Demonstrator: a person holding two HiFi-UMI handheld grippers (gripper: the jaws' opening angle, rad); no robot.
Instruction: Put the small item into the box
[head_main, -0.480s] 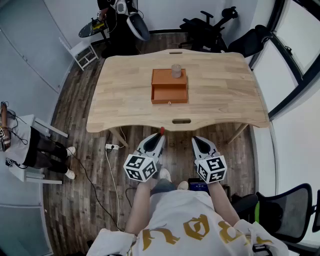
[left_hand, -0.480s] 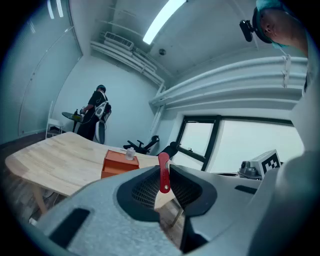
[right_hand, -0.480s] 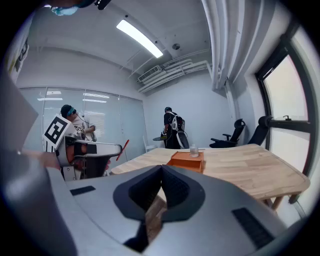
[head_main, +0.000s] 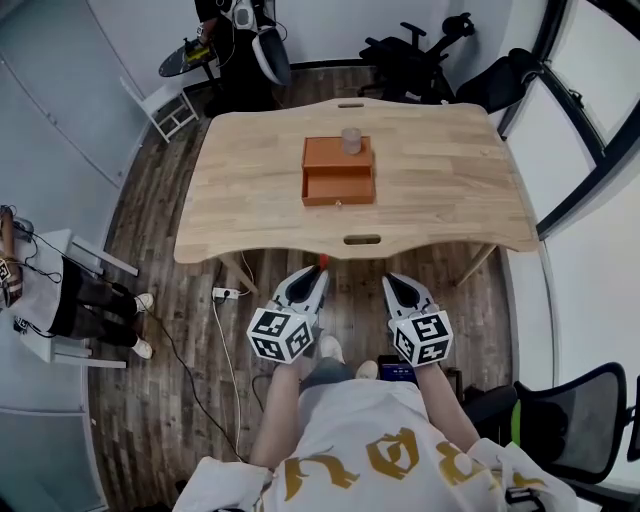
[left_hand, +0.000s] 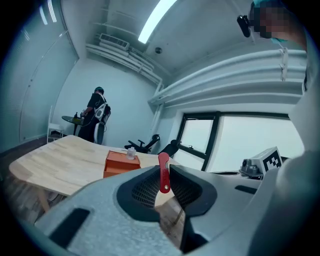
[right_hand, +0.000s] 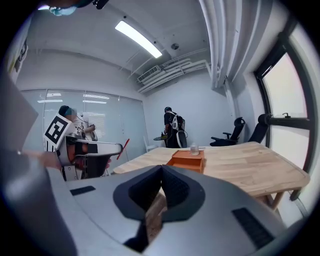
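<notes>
An orange box (head_main: 339, 171) with an open drawer at its near side stands mid-table, a small clear cup (head_main: 351, 141) on its lid. The box (left_hand: 121, 162) and the cup (left_hand: 131, 152) also show in the left gripper view. In the right gripper view the box (right_hand: 188, 160) lies ahead. My left gripper (head_main: 321, 264) hangs below the table's near edge, shut on a small red stick-like item (left_hand: 163, 172) that pokes up between its jaws. My right gripper (head_main: 389, 278) is beside it, shut and holding nothing.
The wooden table (head_main: 440, 190) has a handle slot (head_main: 362, 241) at its near edge. Office chairs (head_main: 415, 55) stand beyond the far side. A person (head_main: 60, 290) sits at the left by a white bench. A power strip (head_main: 225, 294) and cable lie on the floor.
</notes>
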